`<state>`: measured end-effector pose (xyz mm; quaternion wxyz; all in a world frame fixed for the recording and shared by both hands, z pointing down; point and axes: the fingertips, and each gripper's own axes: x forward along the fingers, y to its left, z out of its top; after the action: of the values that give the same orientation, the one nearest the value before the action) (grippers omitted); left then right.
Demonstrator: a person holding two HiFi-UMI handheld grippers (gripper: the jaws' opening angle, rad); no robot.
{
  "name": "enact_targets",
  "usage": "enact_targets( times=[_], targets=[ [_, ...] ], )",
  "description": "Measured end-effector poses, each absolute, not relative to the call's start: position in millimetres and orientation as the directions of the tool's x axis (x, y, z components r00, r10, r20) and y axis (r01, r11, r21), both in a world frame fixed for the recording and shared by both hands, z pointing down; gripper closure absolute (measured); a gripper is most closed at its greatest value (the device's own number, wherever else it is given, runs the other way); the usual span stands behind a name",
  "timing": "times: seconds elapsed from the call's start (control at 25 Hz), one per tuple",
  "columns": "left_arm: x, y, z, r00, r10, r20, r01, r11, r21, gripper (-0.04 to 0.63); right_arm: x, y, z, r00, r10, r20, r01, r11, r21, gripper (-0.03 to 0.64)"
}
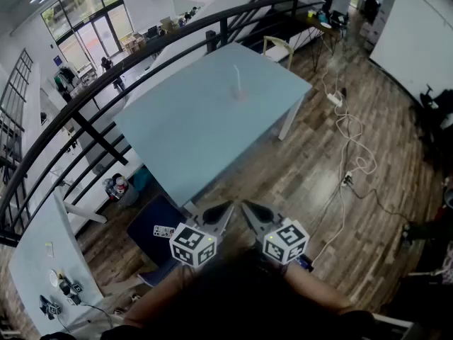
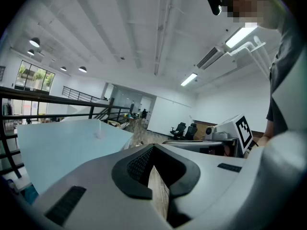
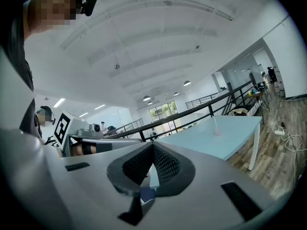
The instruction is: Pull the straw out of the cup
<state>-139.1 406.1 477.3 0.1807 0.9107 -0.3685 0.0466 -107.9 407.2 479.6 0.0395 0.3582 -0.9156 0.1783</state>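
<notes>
A small clear cup (image 1: 239, 94) with a pale straw (image 1: 237, 78) standing in it sits toward the far side of the light blue table (image 1: 191, 129). Both grippers hang well short of the table's near edge, close to my body. My left gripper (image 1: 228, 207) and right gripper (image 1: 245, 206) are side by side, jaw tips nearly touching each other, and both are shut with nothing held. In the left gripper view the left gripper (image 2: 153, 147) is closed, and the cup (image 2: 99, 134) shows faint and far. The right gripper (image 3: 153, 145) sees the cup (image 3: 217, 131) far off to the right.
A black railing (image 1: 106, 91) runs along the table's left side. A white chair (image 1: 279, 48) stands beyond the far end. White cables (image 1: 350, 147) trail over the wood floor on the right. A blue seat (image 1: 152, 229) sits by the table's near corner.
</notes>
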Motion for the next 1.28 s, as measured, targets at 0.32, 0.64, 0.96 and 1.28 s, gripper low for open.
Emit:
enact_targets(
  times=[0.32, 0.64, 0.96, 1.28],
  targets=[
    [-114.4, 381.5, 479.4, 0.722, -0.654, 0.227, -0.690, -0.659, 0.299, 0.584, -84.9, 384.0, 482.3, -0.750, -0.629, 0.205, -0.658, 0.680, -0.323, 0.606],
    [-65.6, 339.6, 479.1, 0.724, -0.650, 0.230, -0.688, -0.658, 0.305, 0.584, -37.4, 342.9, 481.0, -0.757, -0.622, 0.201, -0.649, 0.679, -0.345, 0.606],
    [5.4, 301.3, 472.1, 0.742, -0.632, 0.226, -0.670, -0.677, 0.305, 0.584, 29.0, 305.2, 474.6, -0.755, -0.625, 0.198, -0.651, 0.678, -0.341, 0.606],
    [68.2, 283.2, 479.5, 0.755, -0.611, 0.236, -0.655, -0.693, 0.302, 0.584, 88.9, 284.4, 481.5, -0.758, -0.622, 0.199, -0.647, 0.677, -0.351, 0.606]
  ],
)
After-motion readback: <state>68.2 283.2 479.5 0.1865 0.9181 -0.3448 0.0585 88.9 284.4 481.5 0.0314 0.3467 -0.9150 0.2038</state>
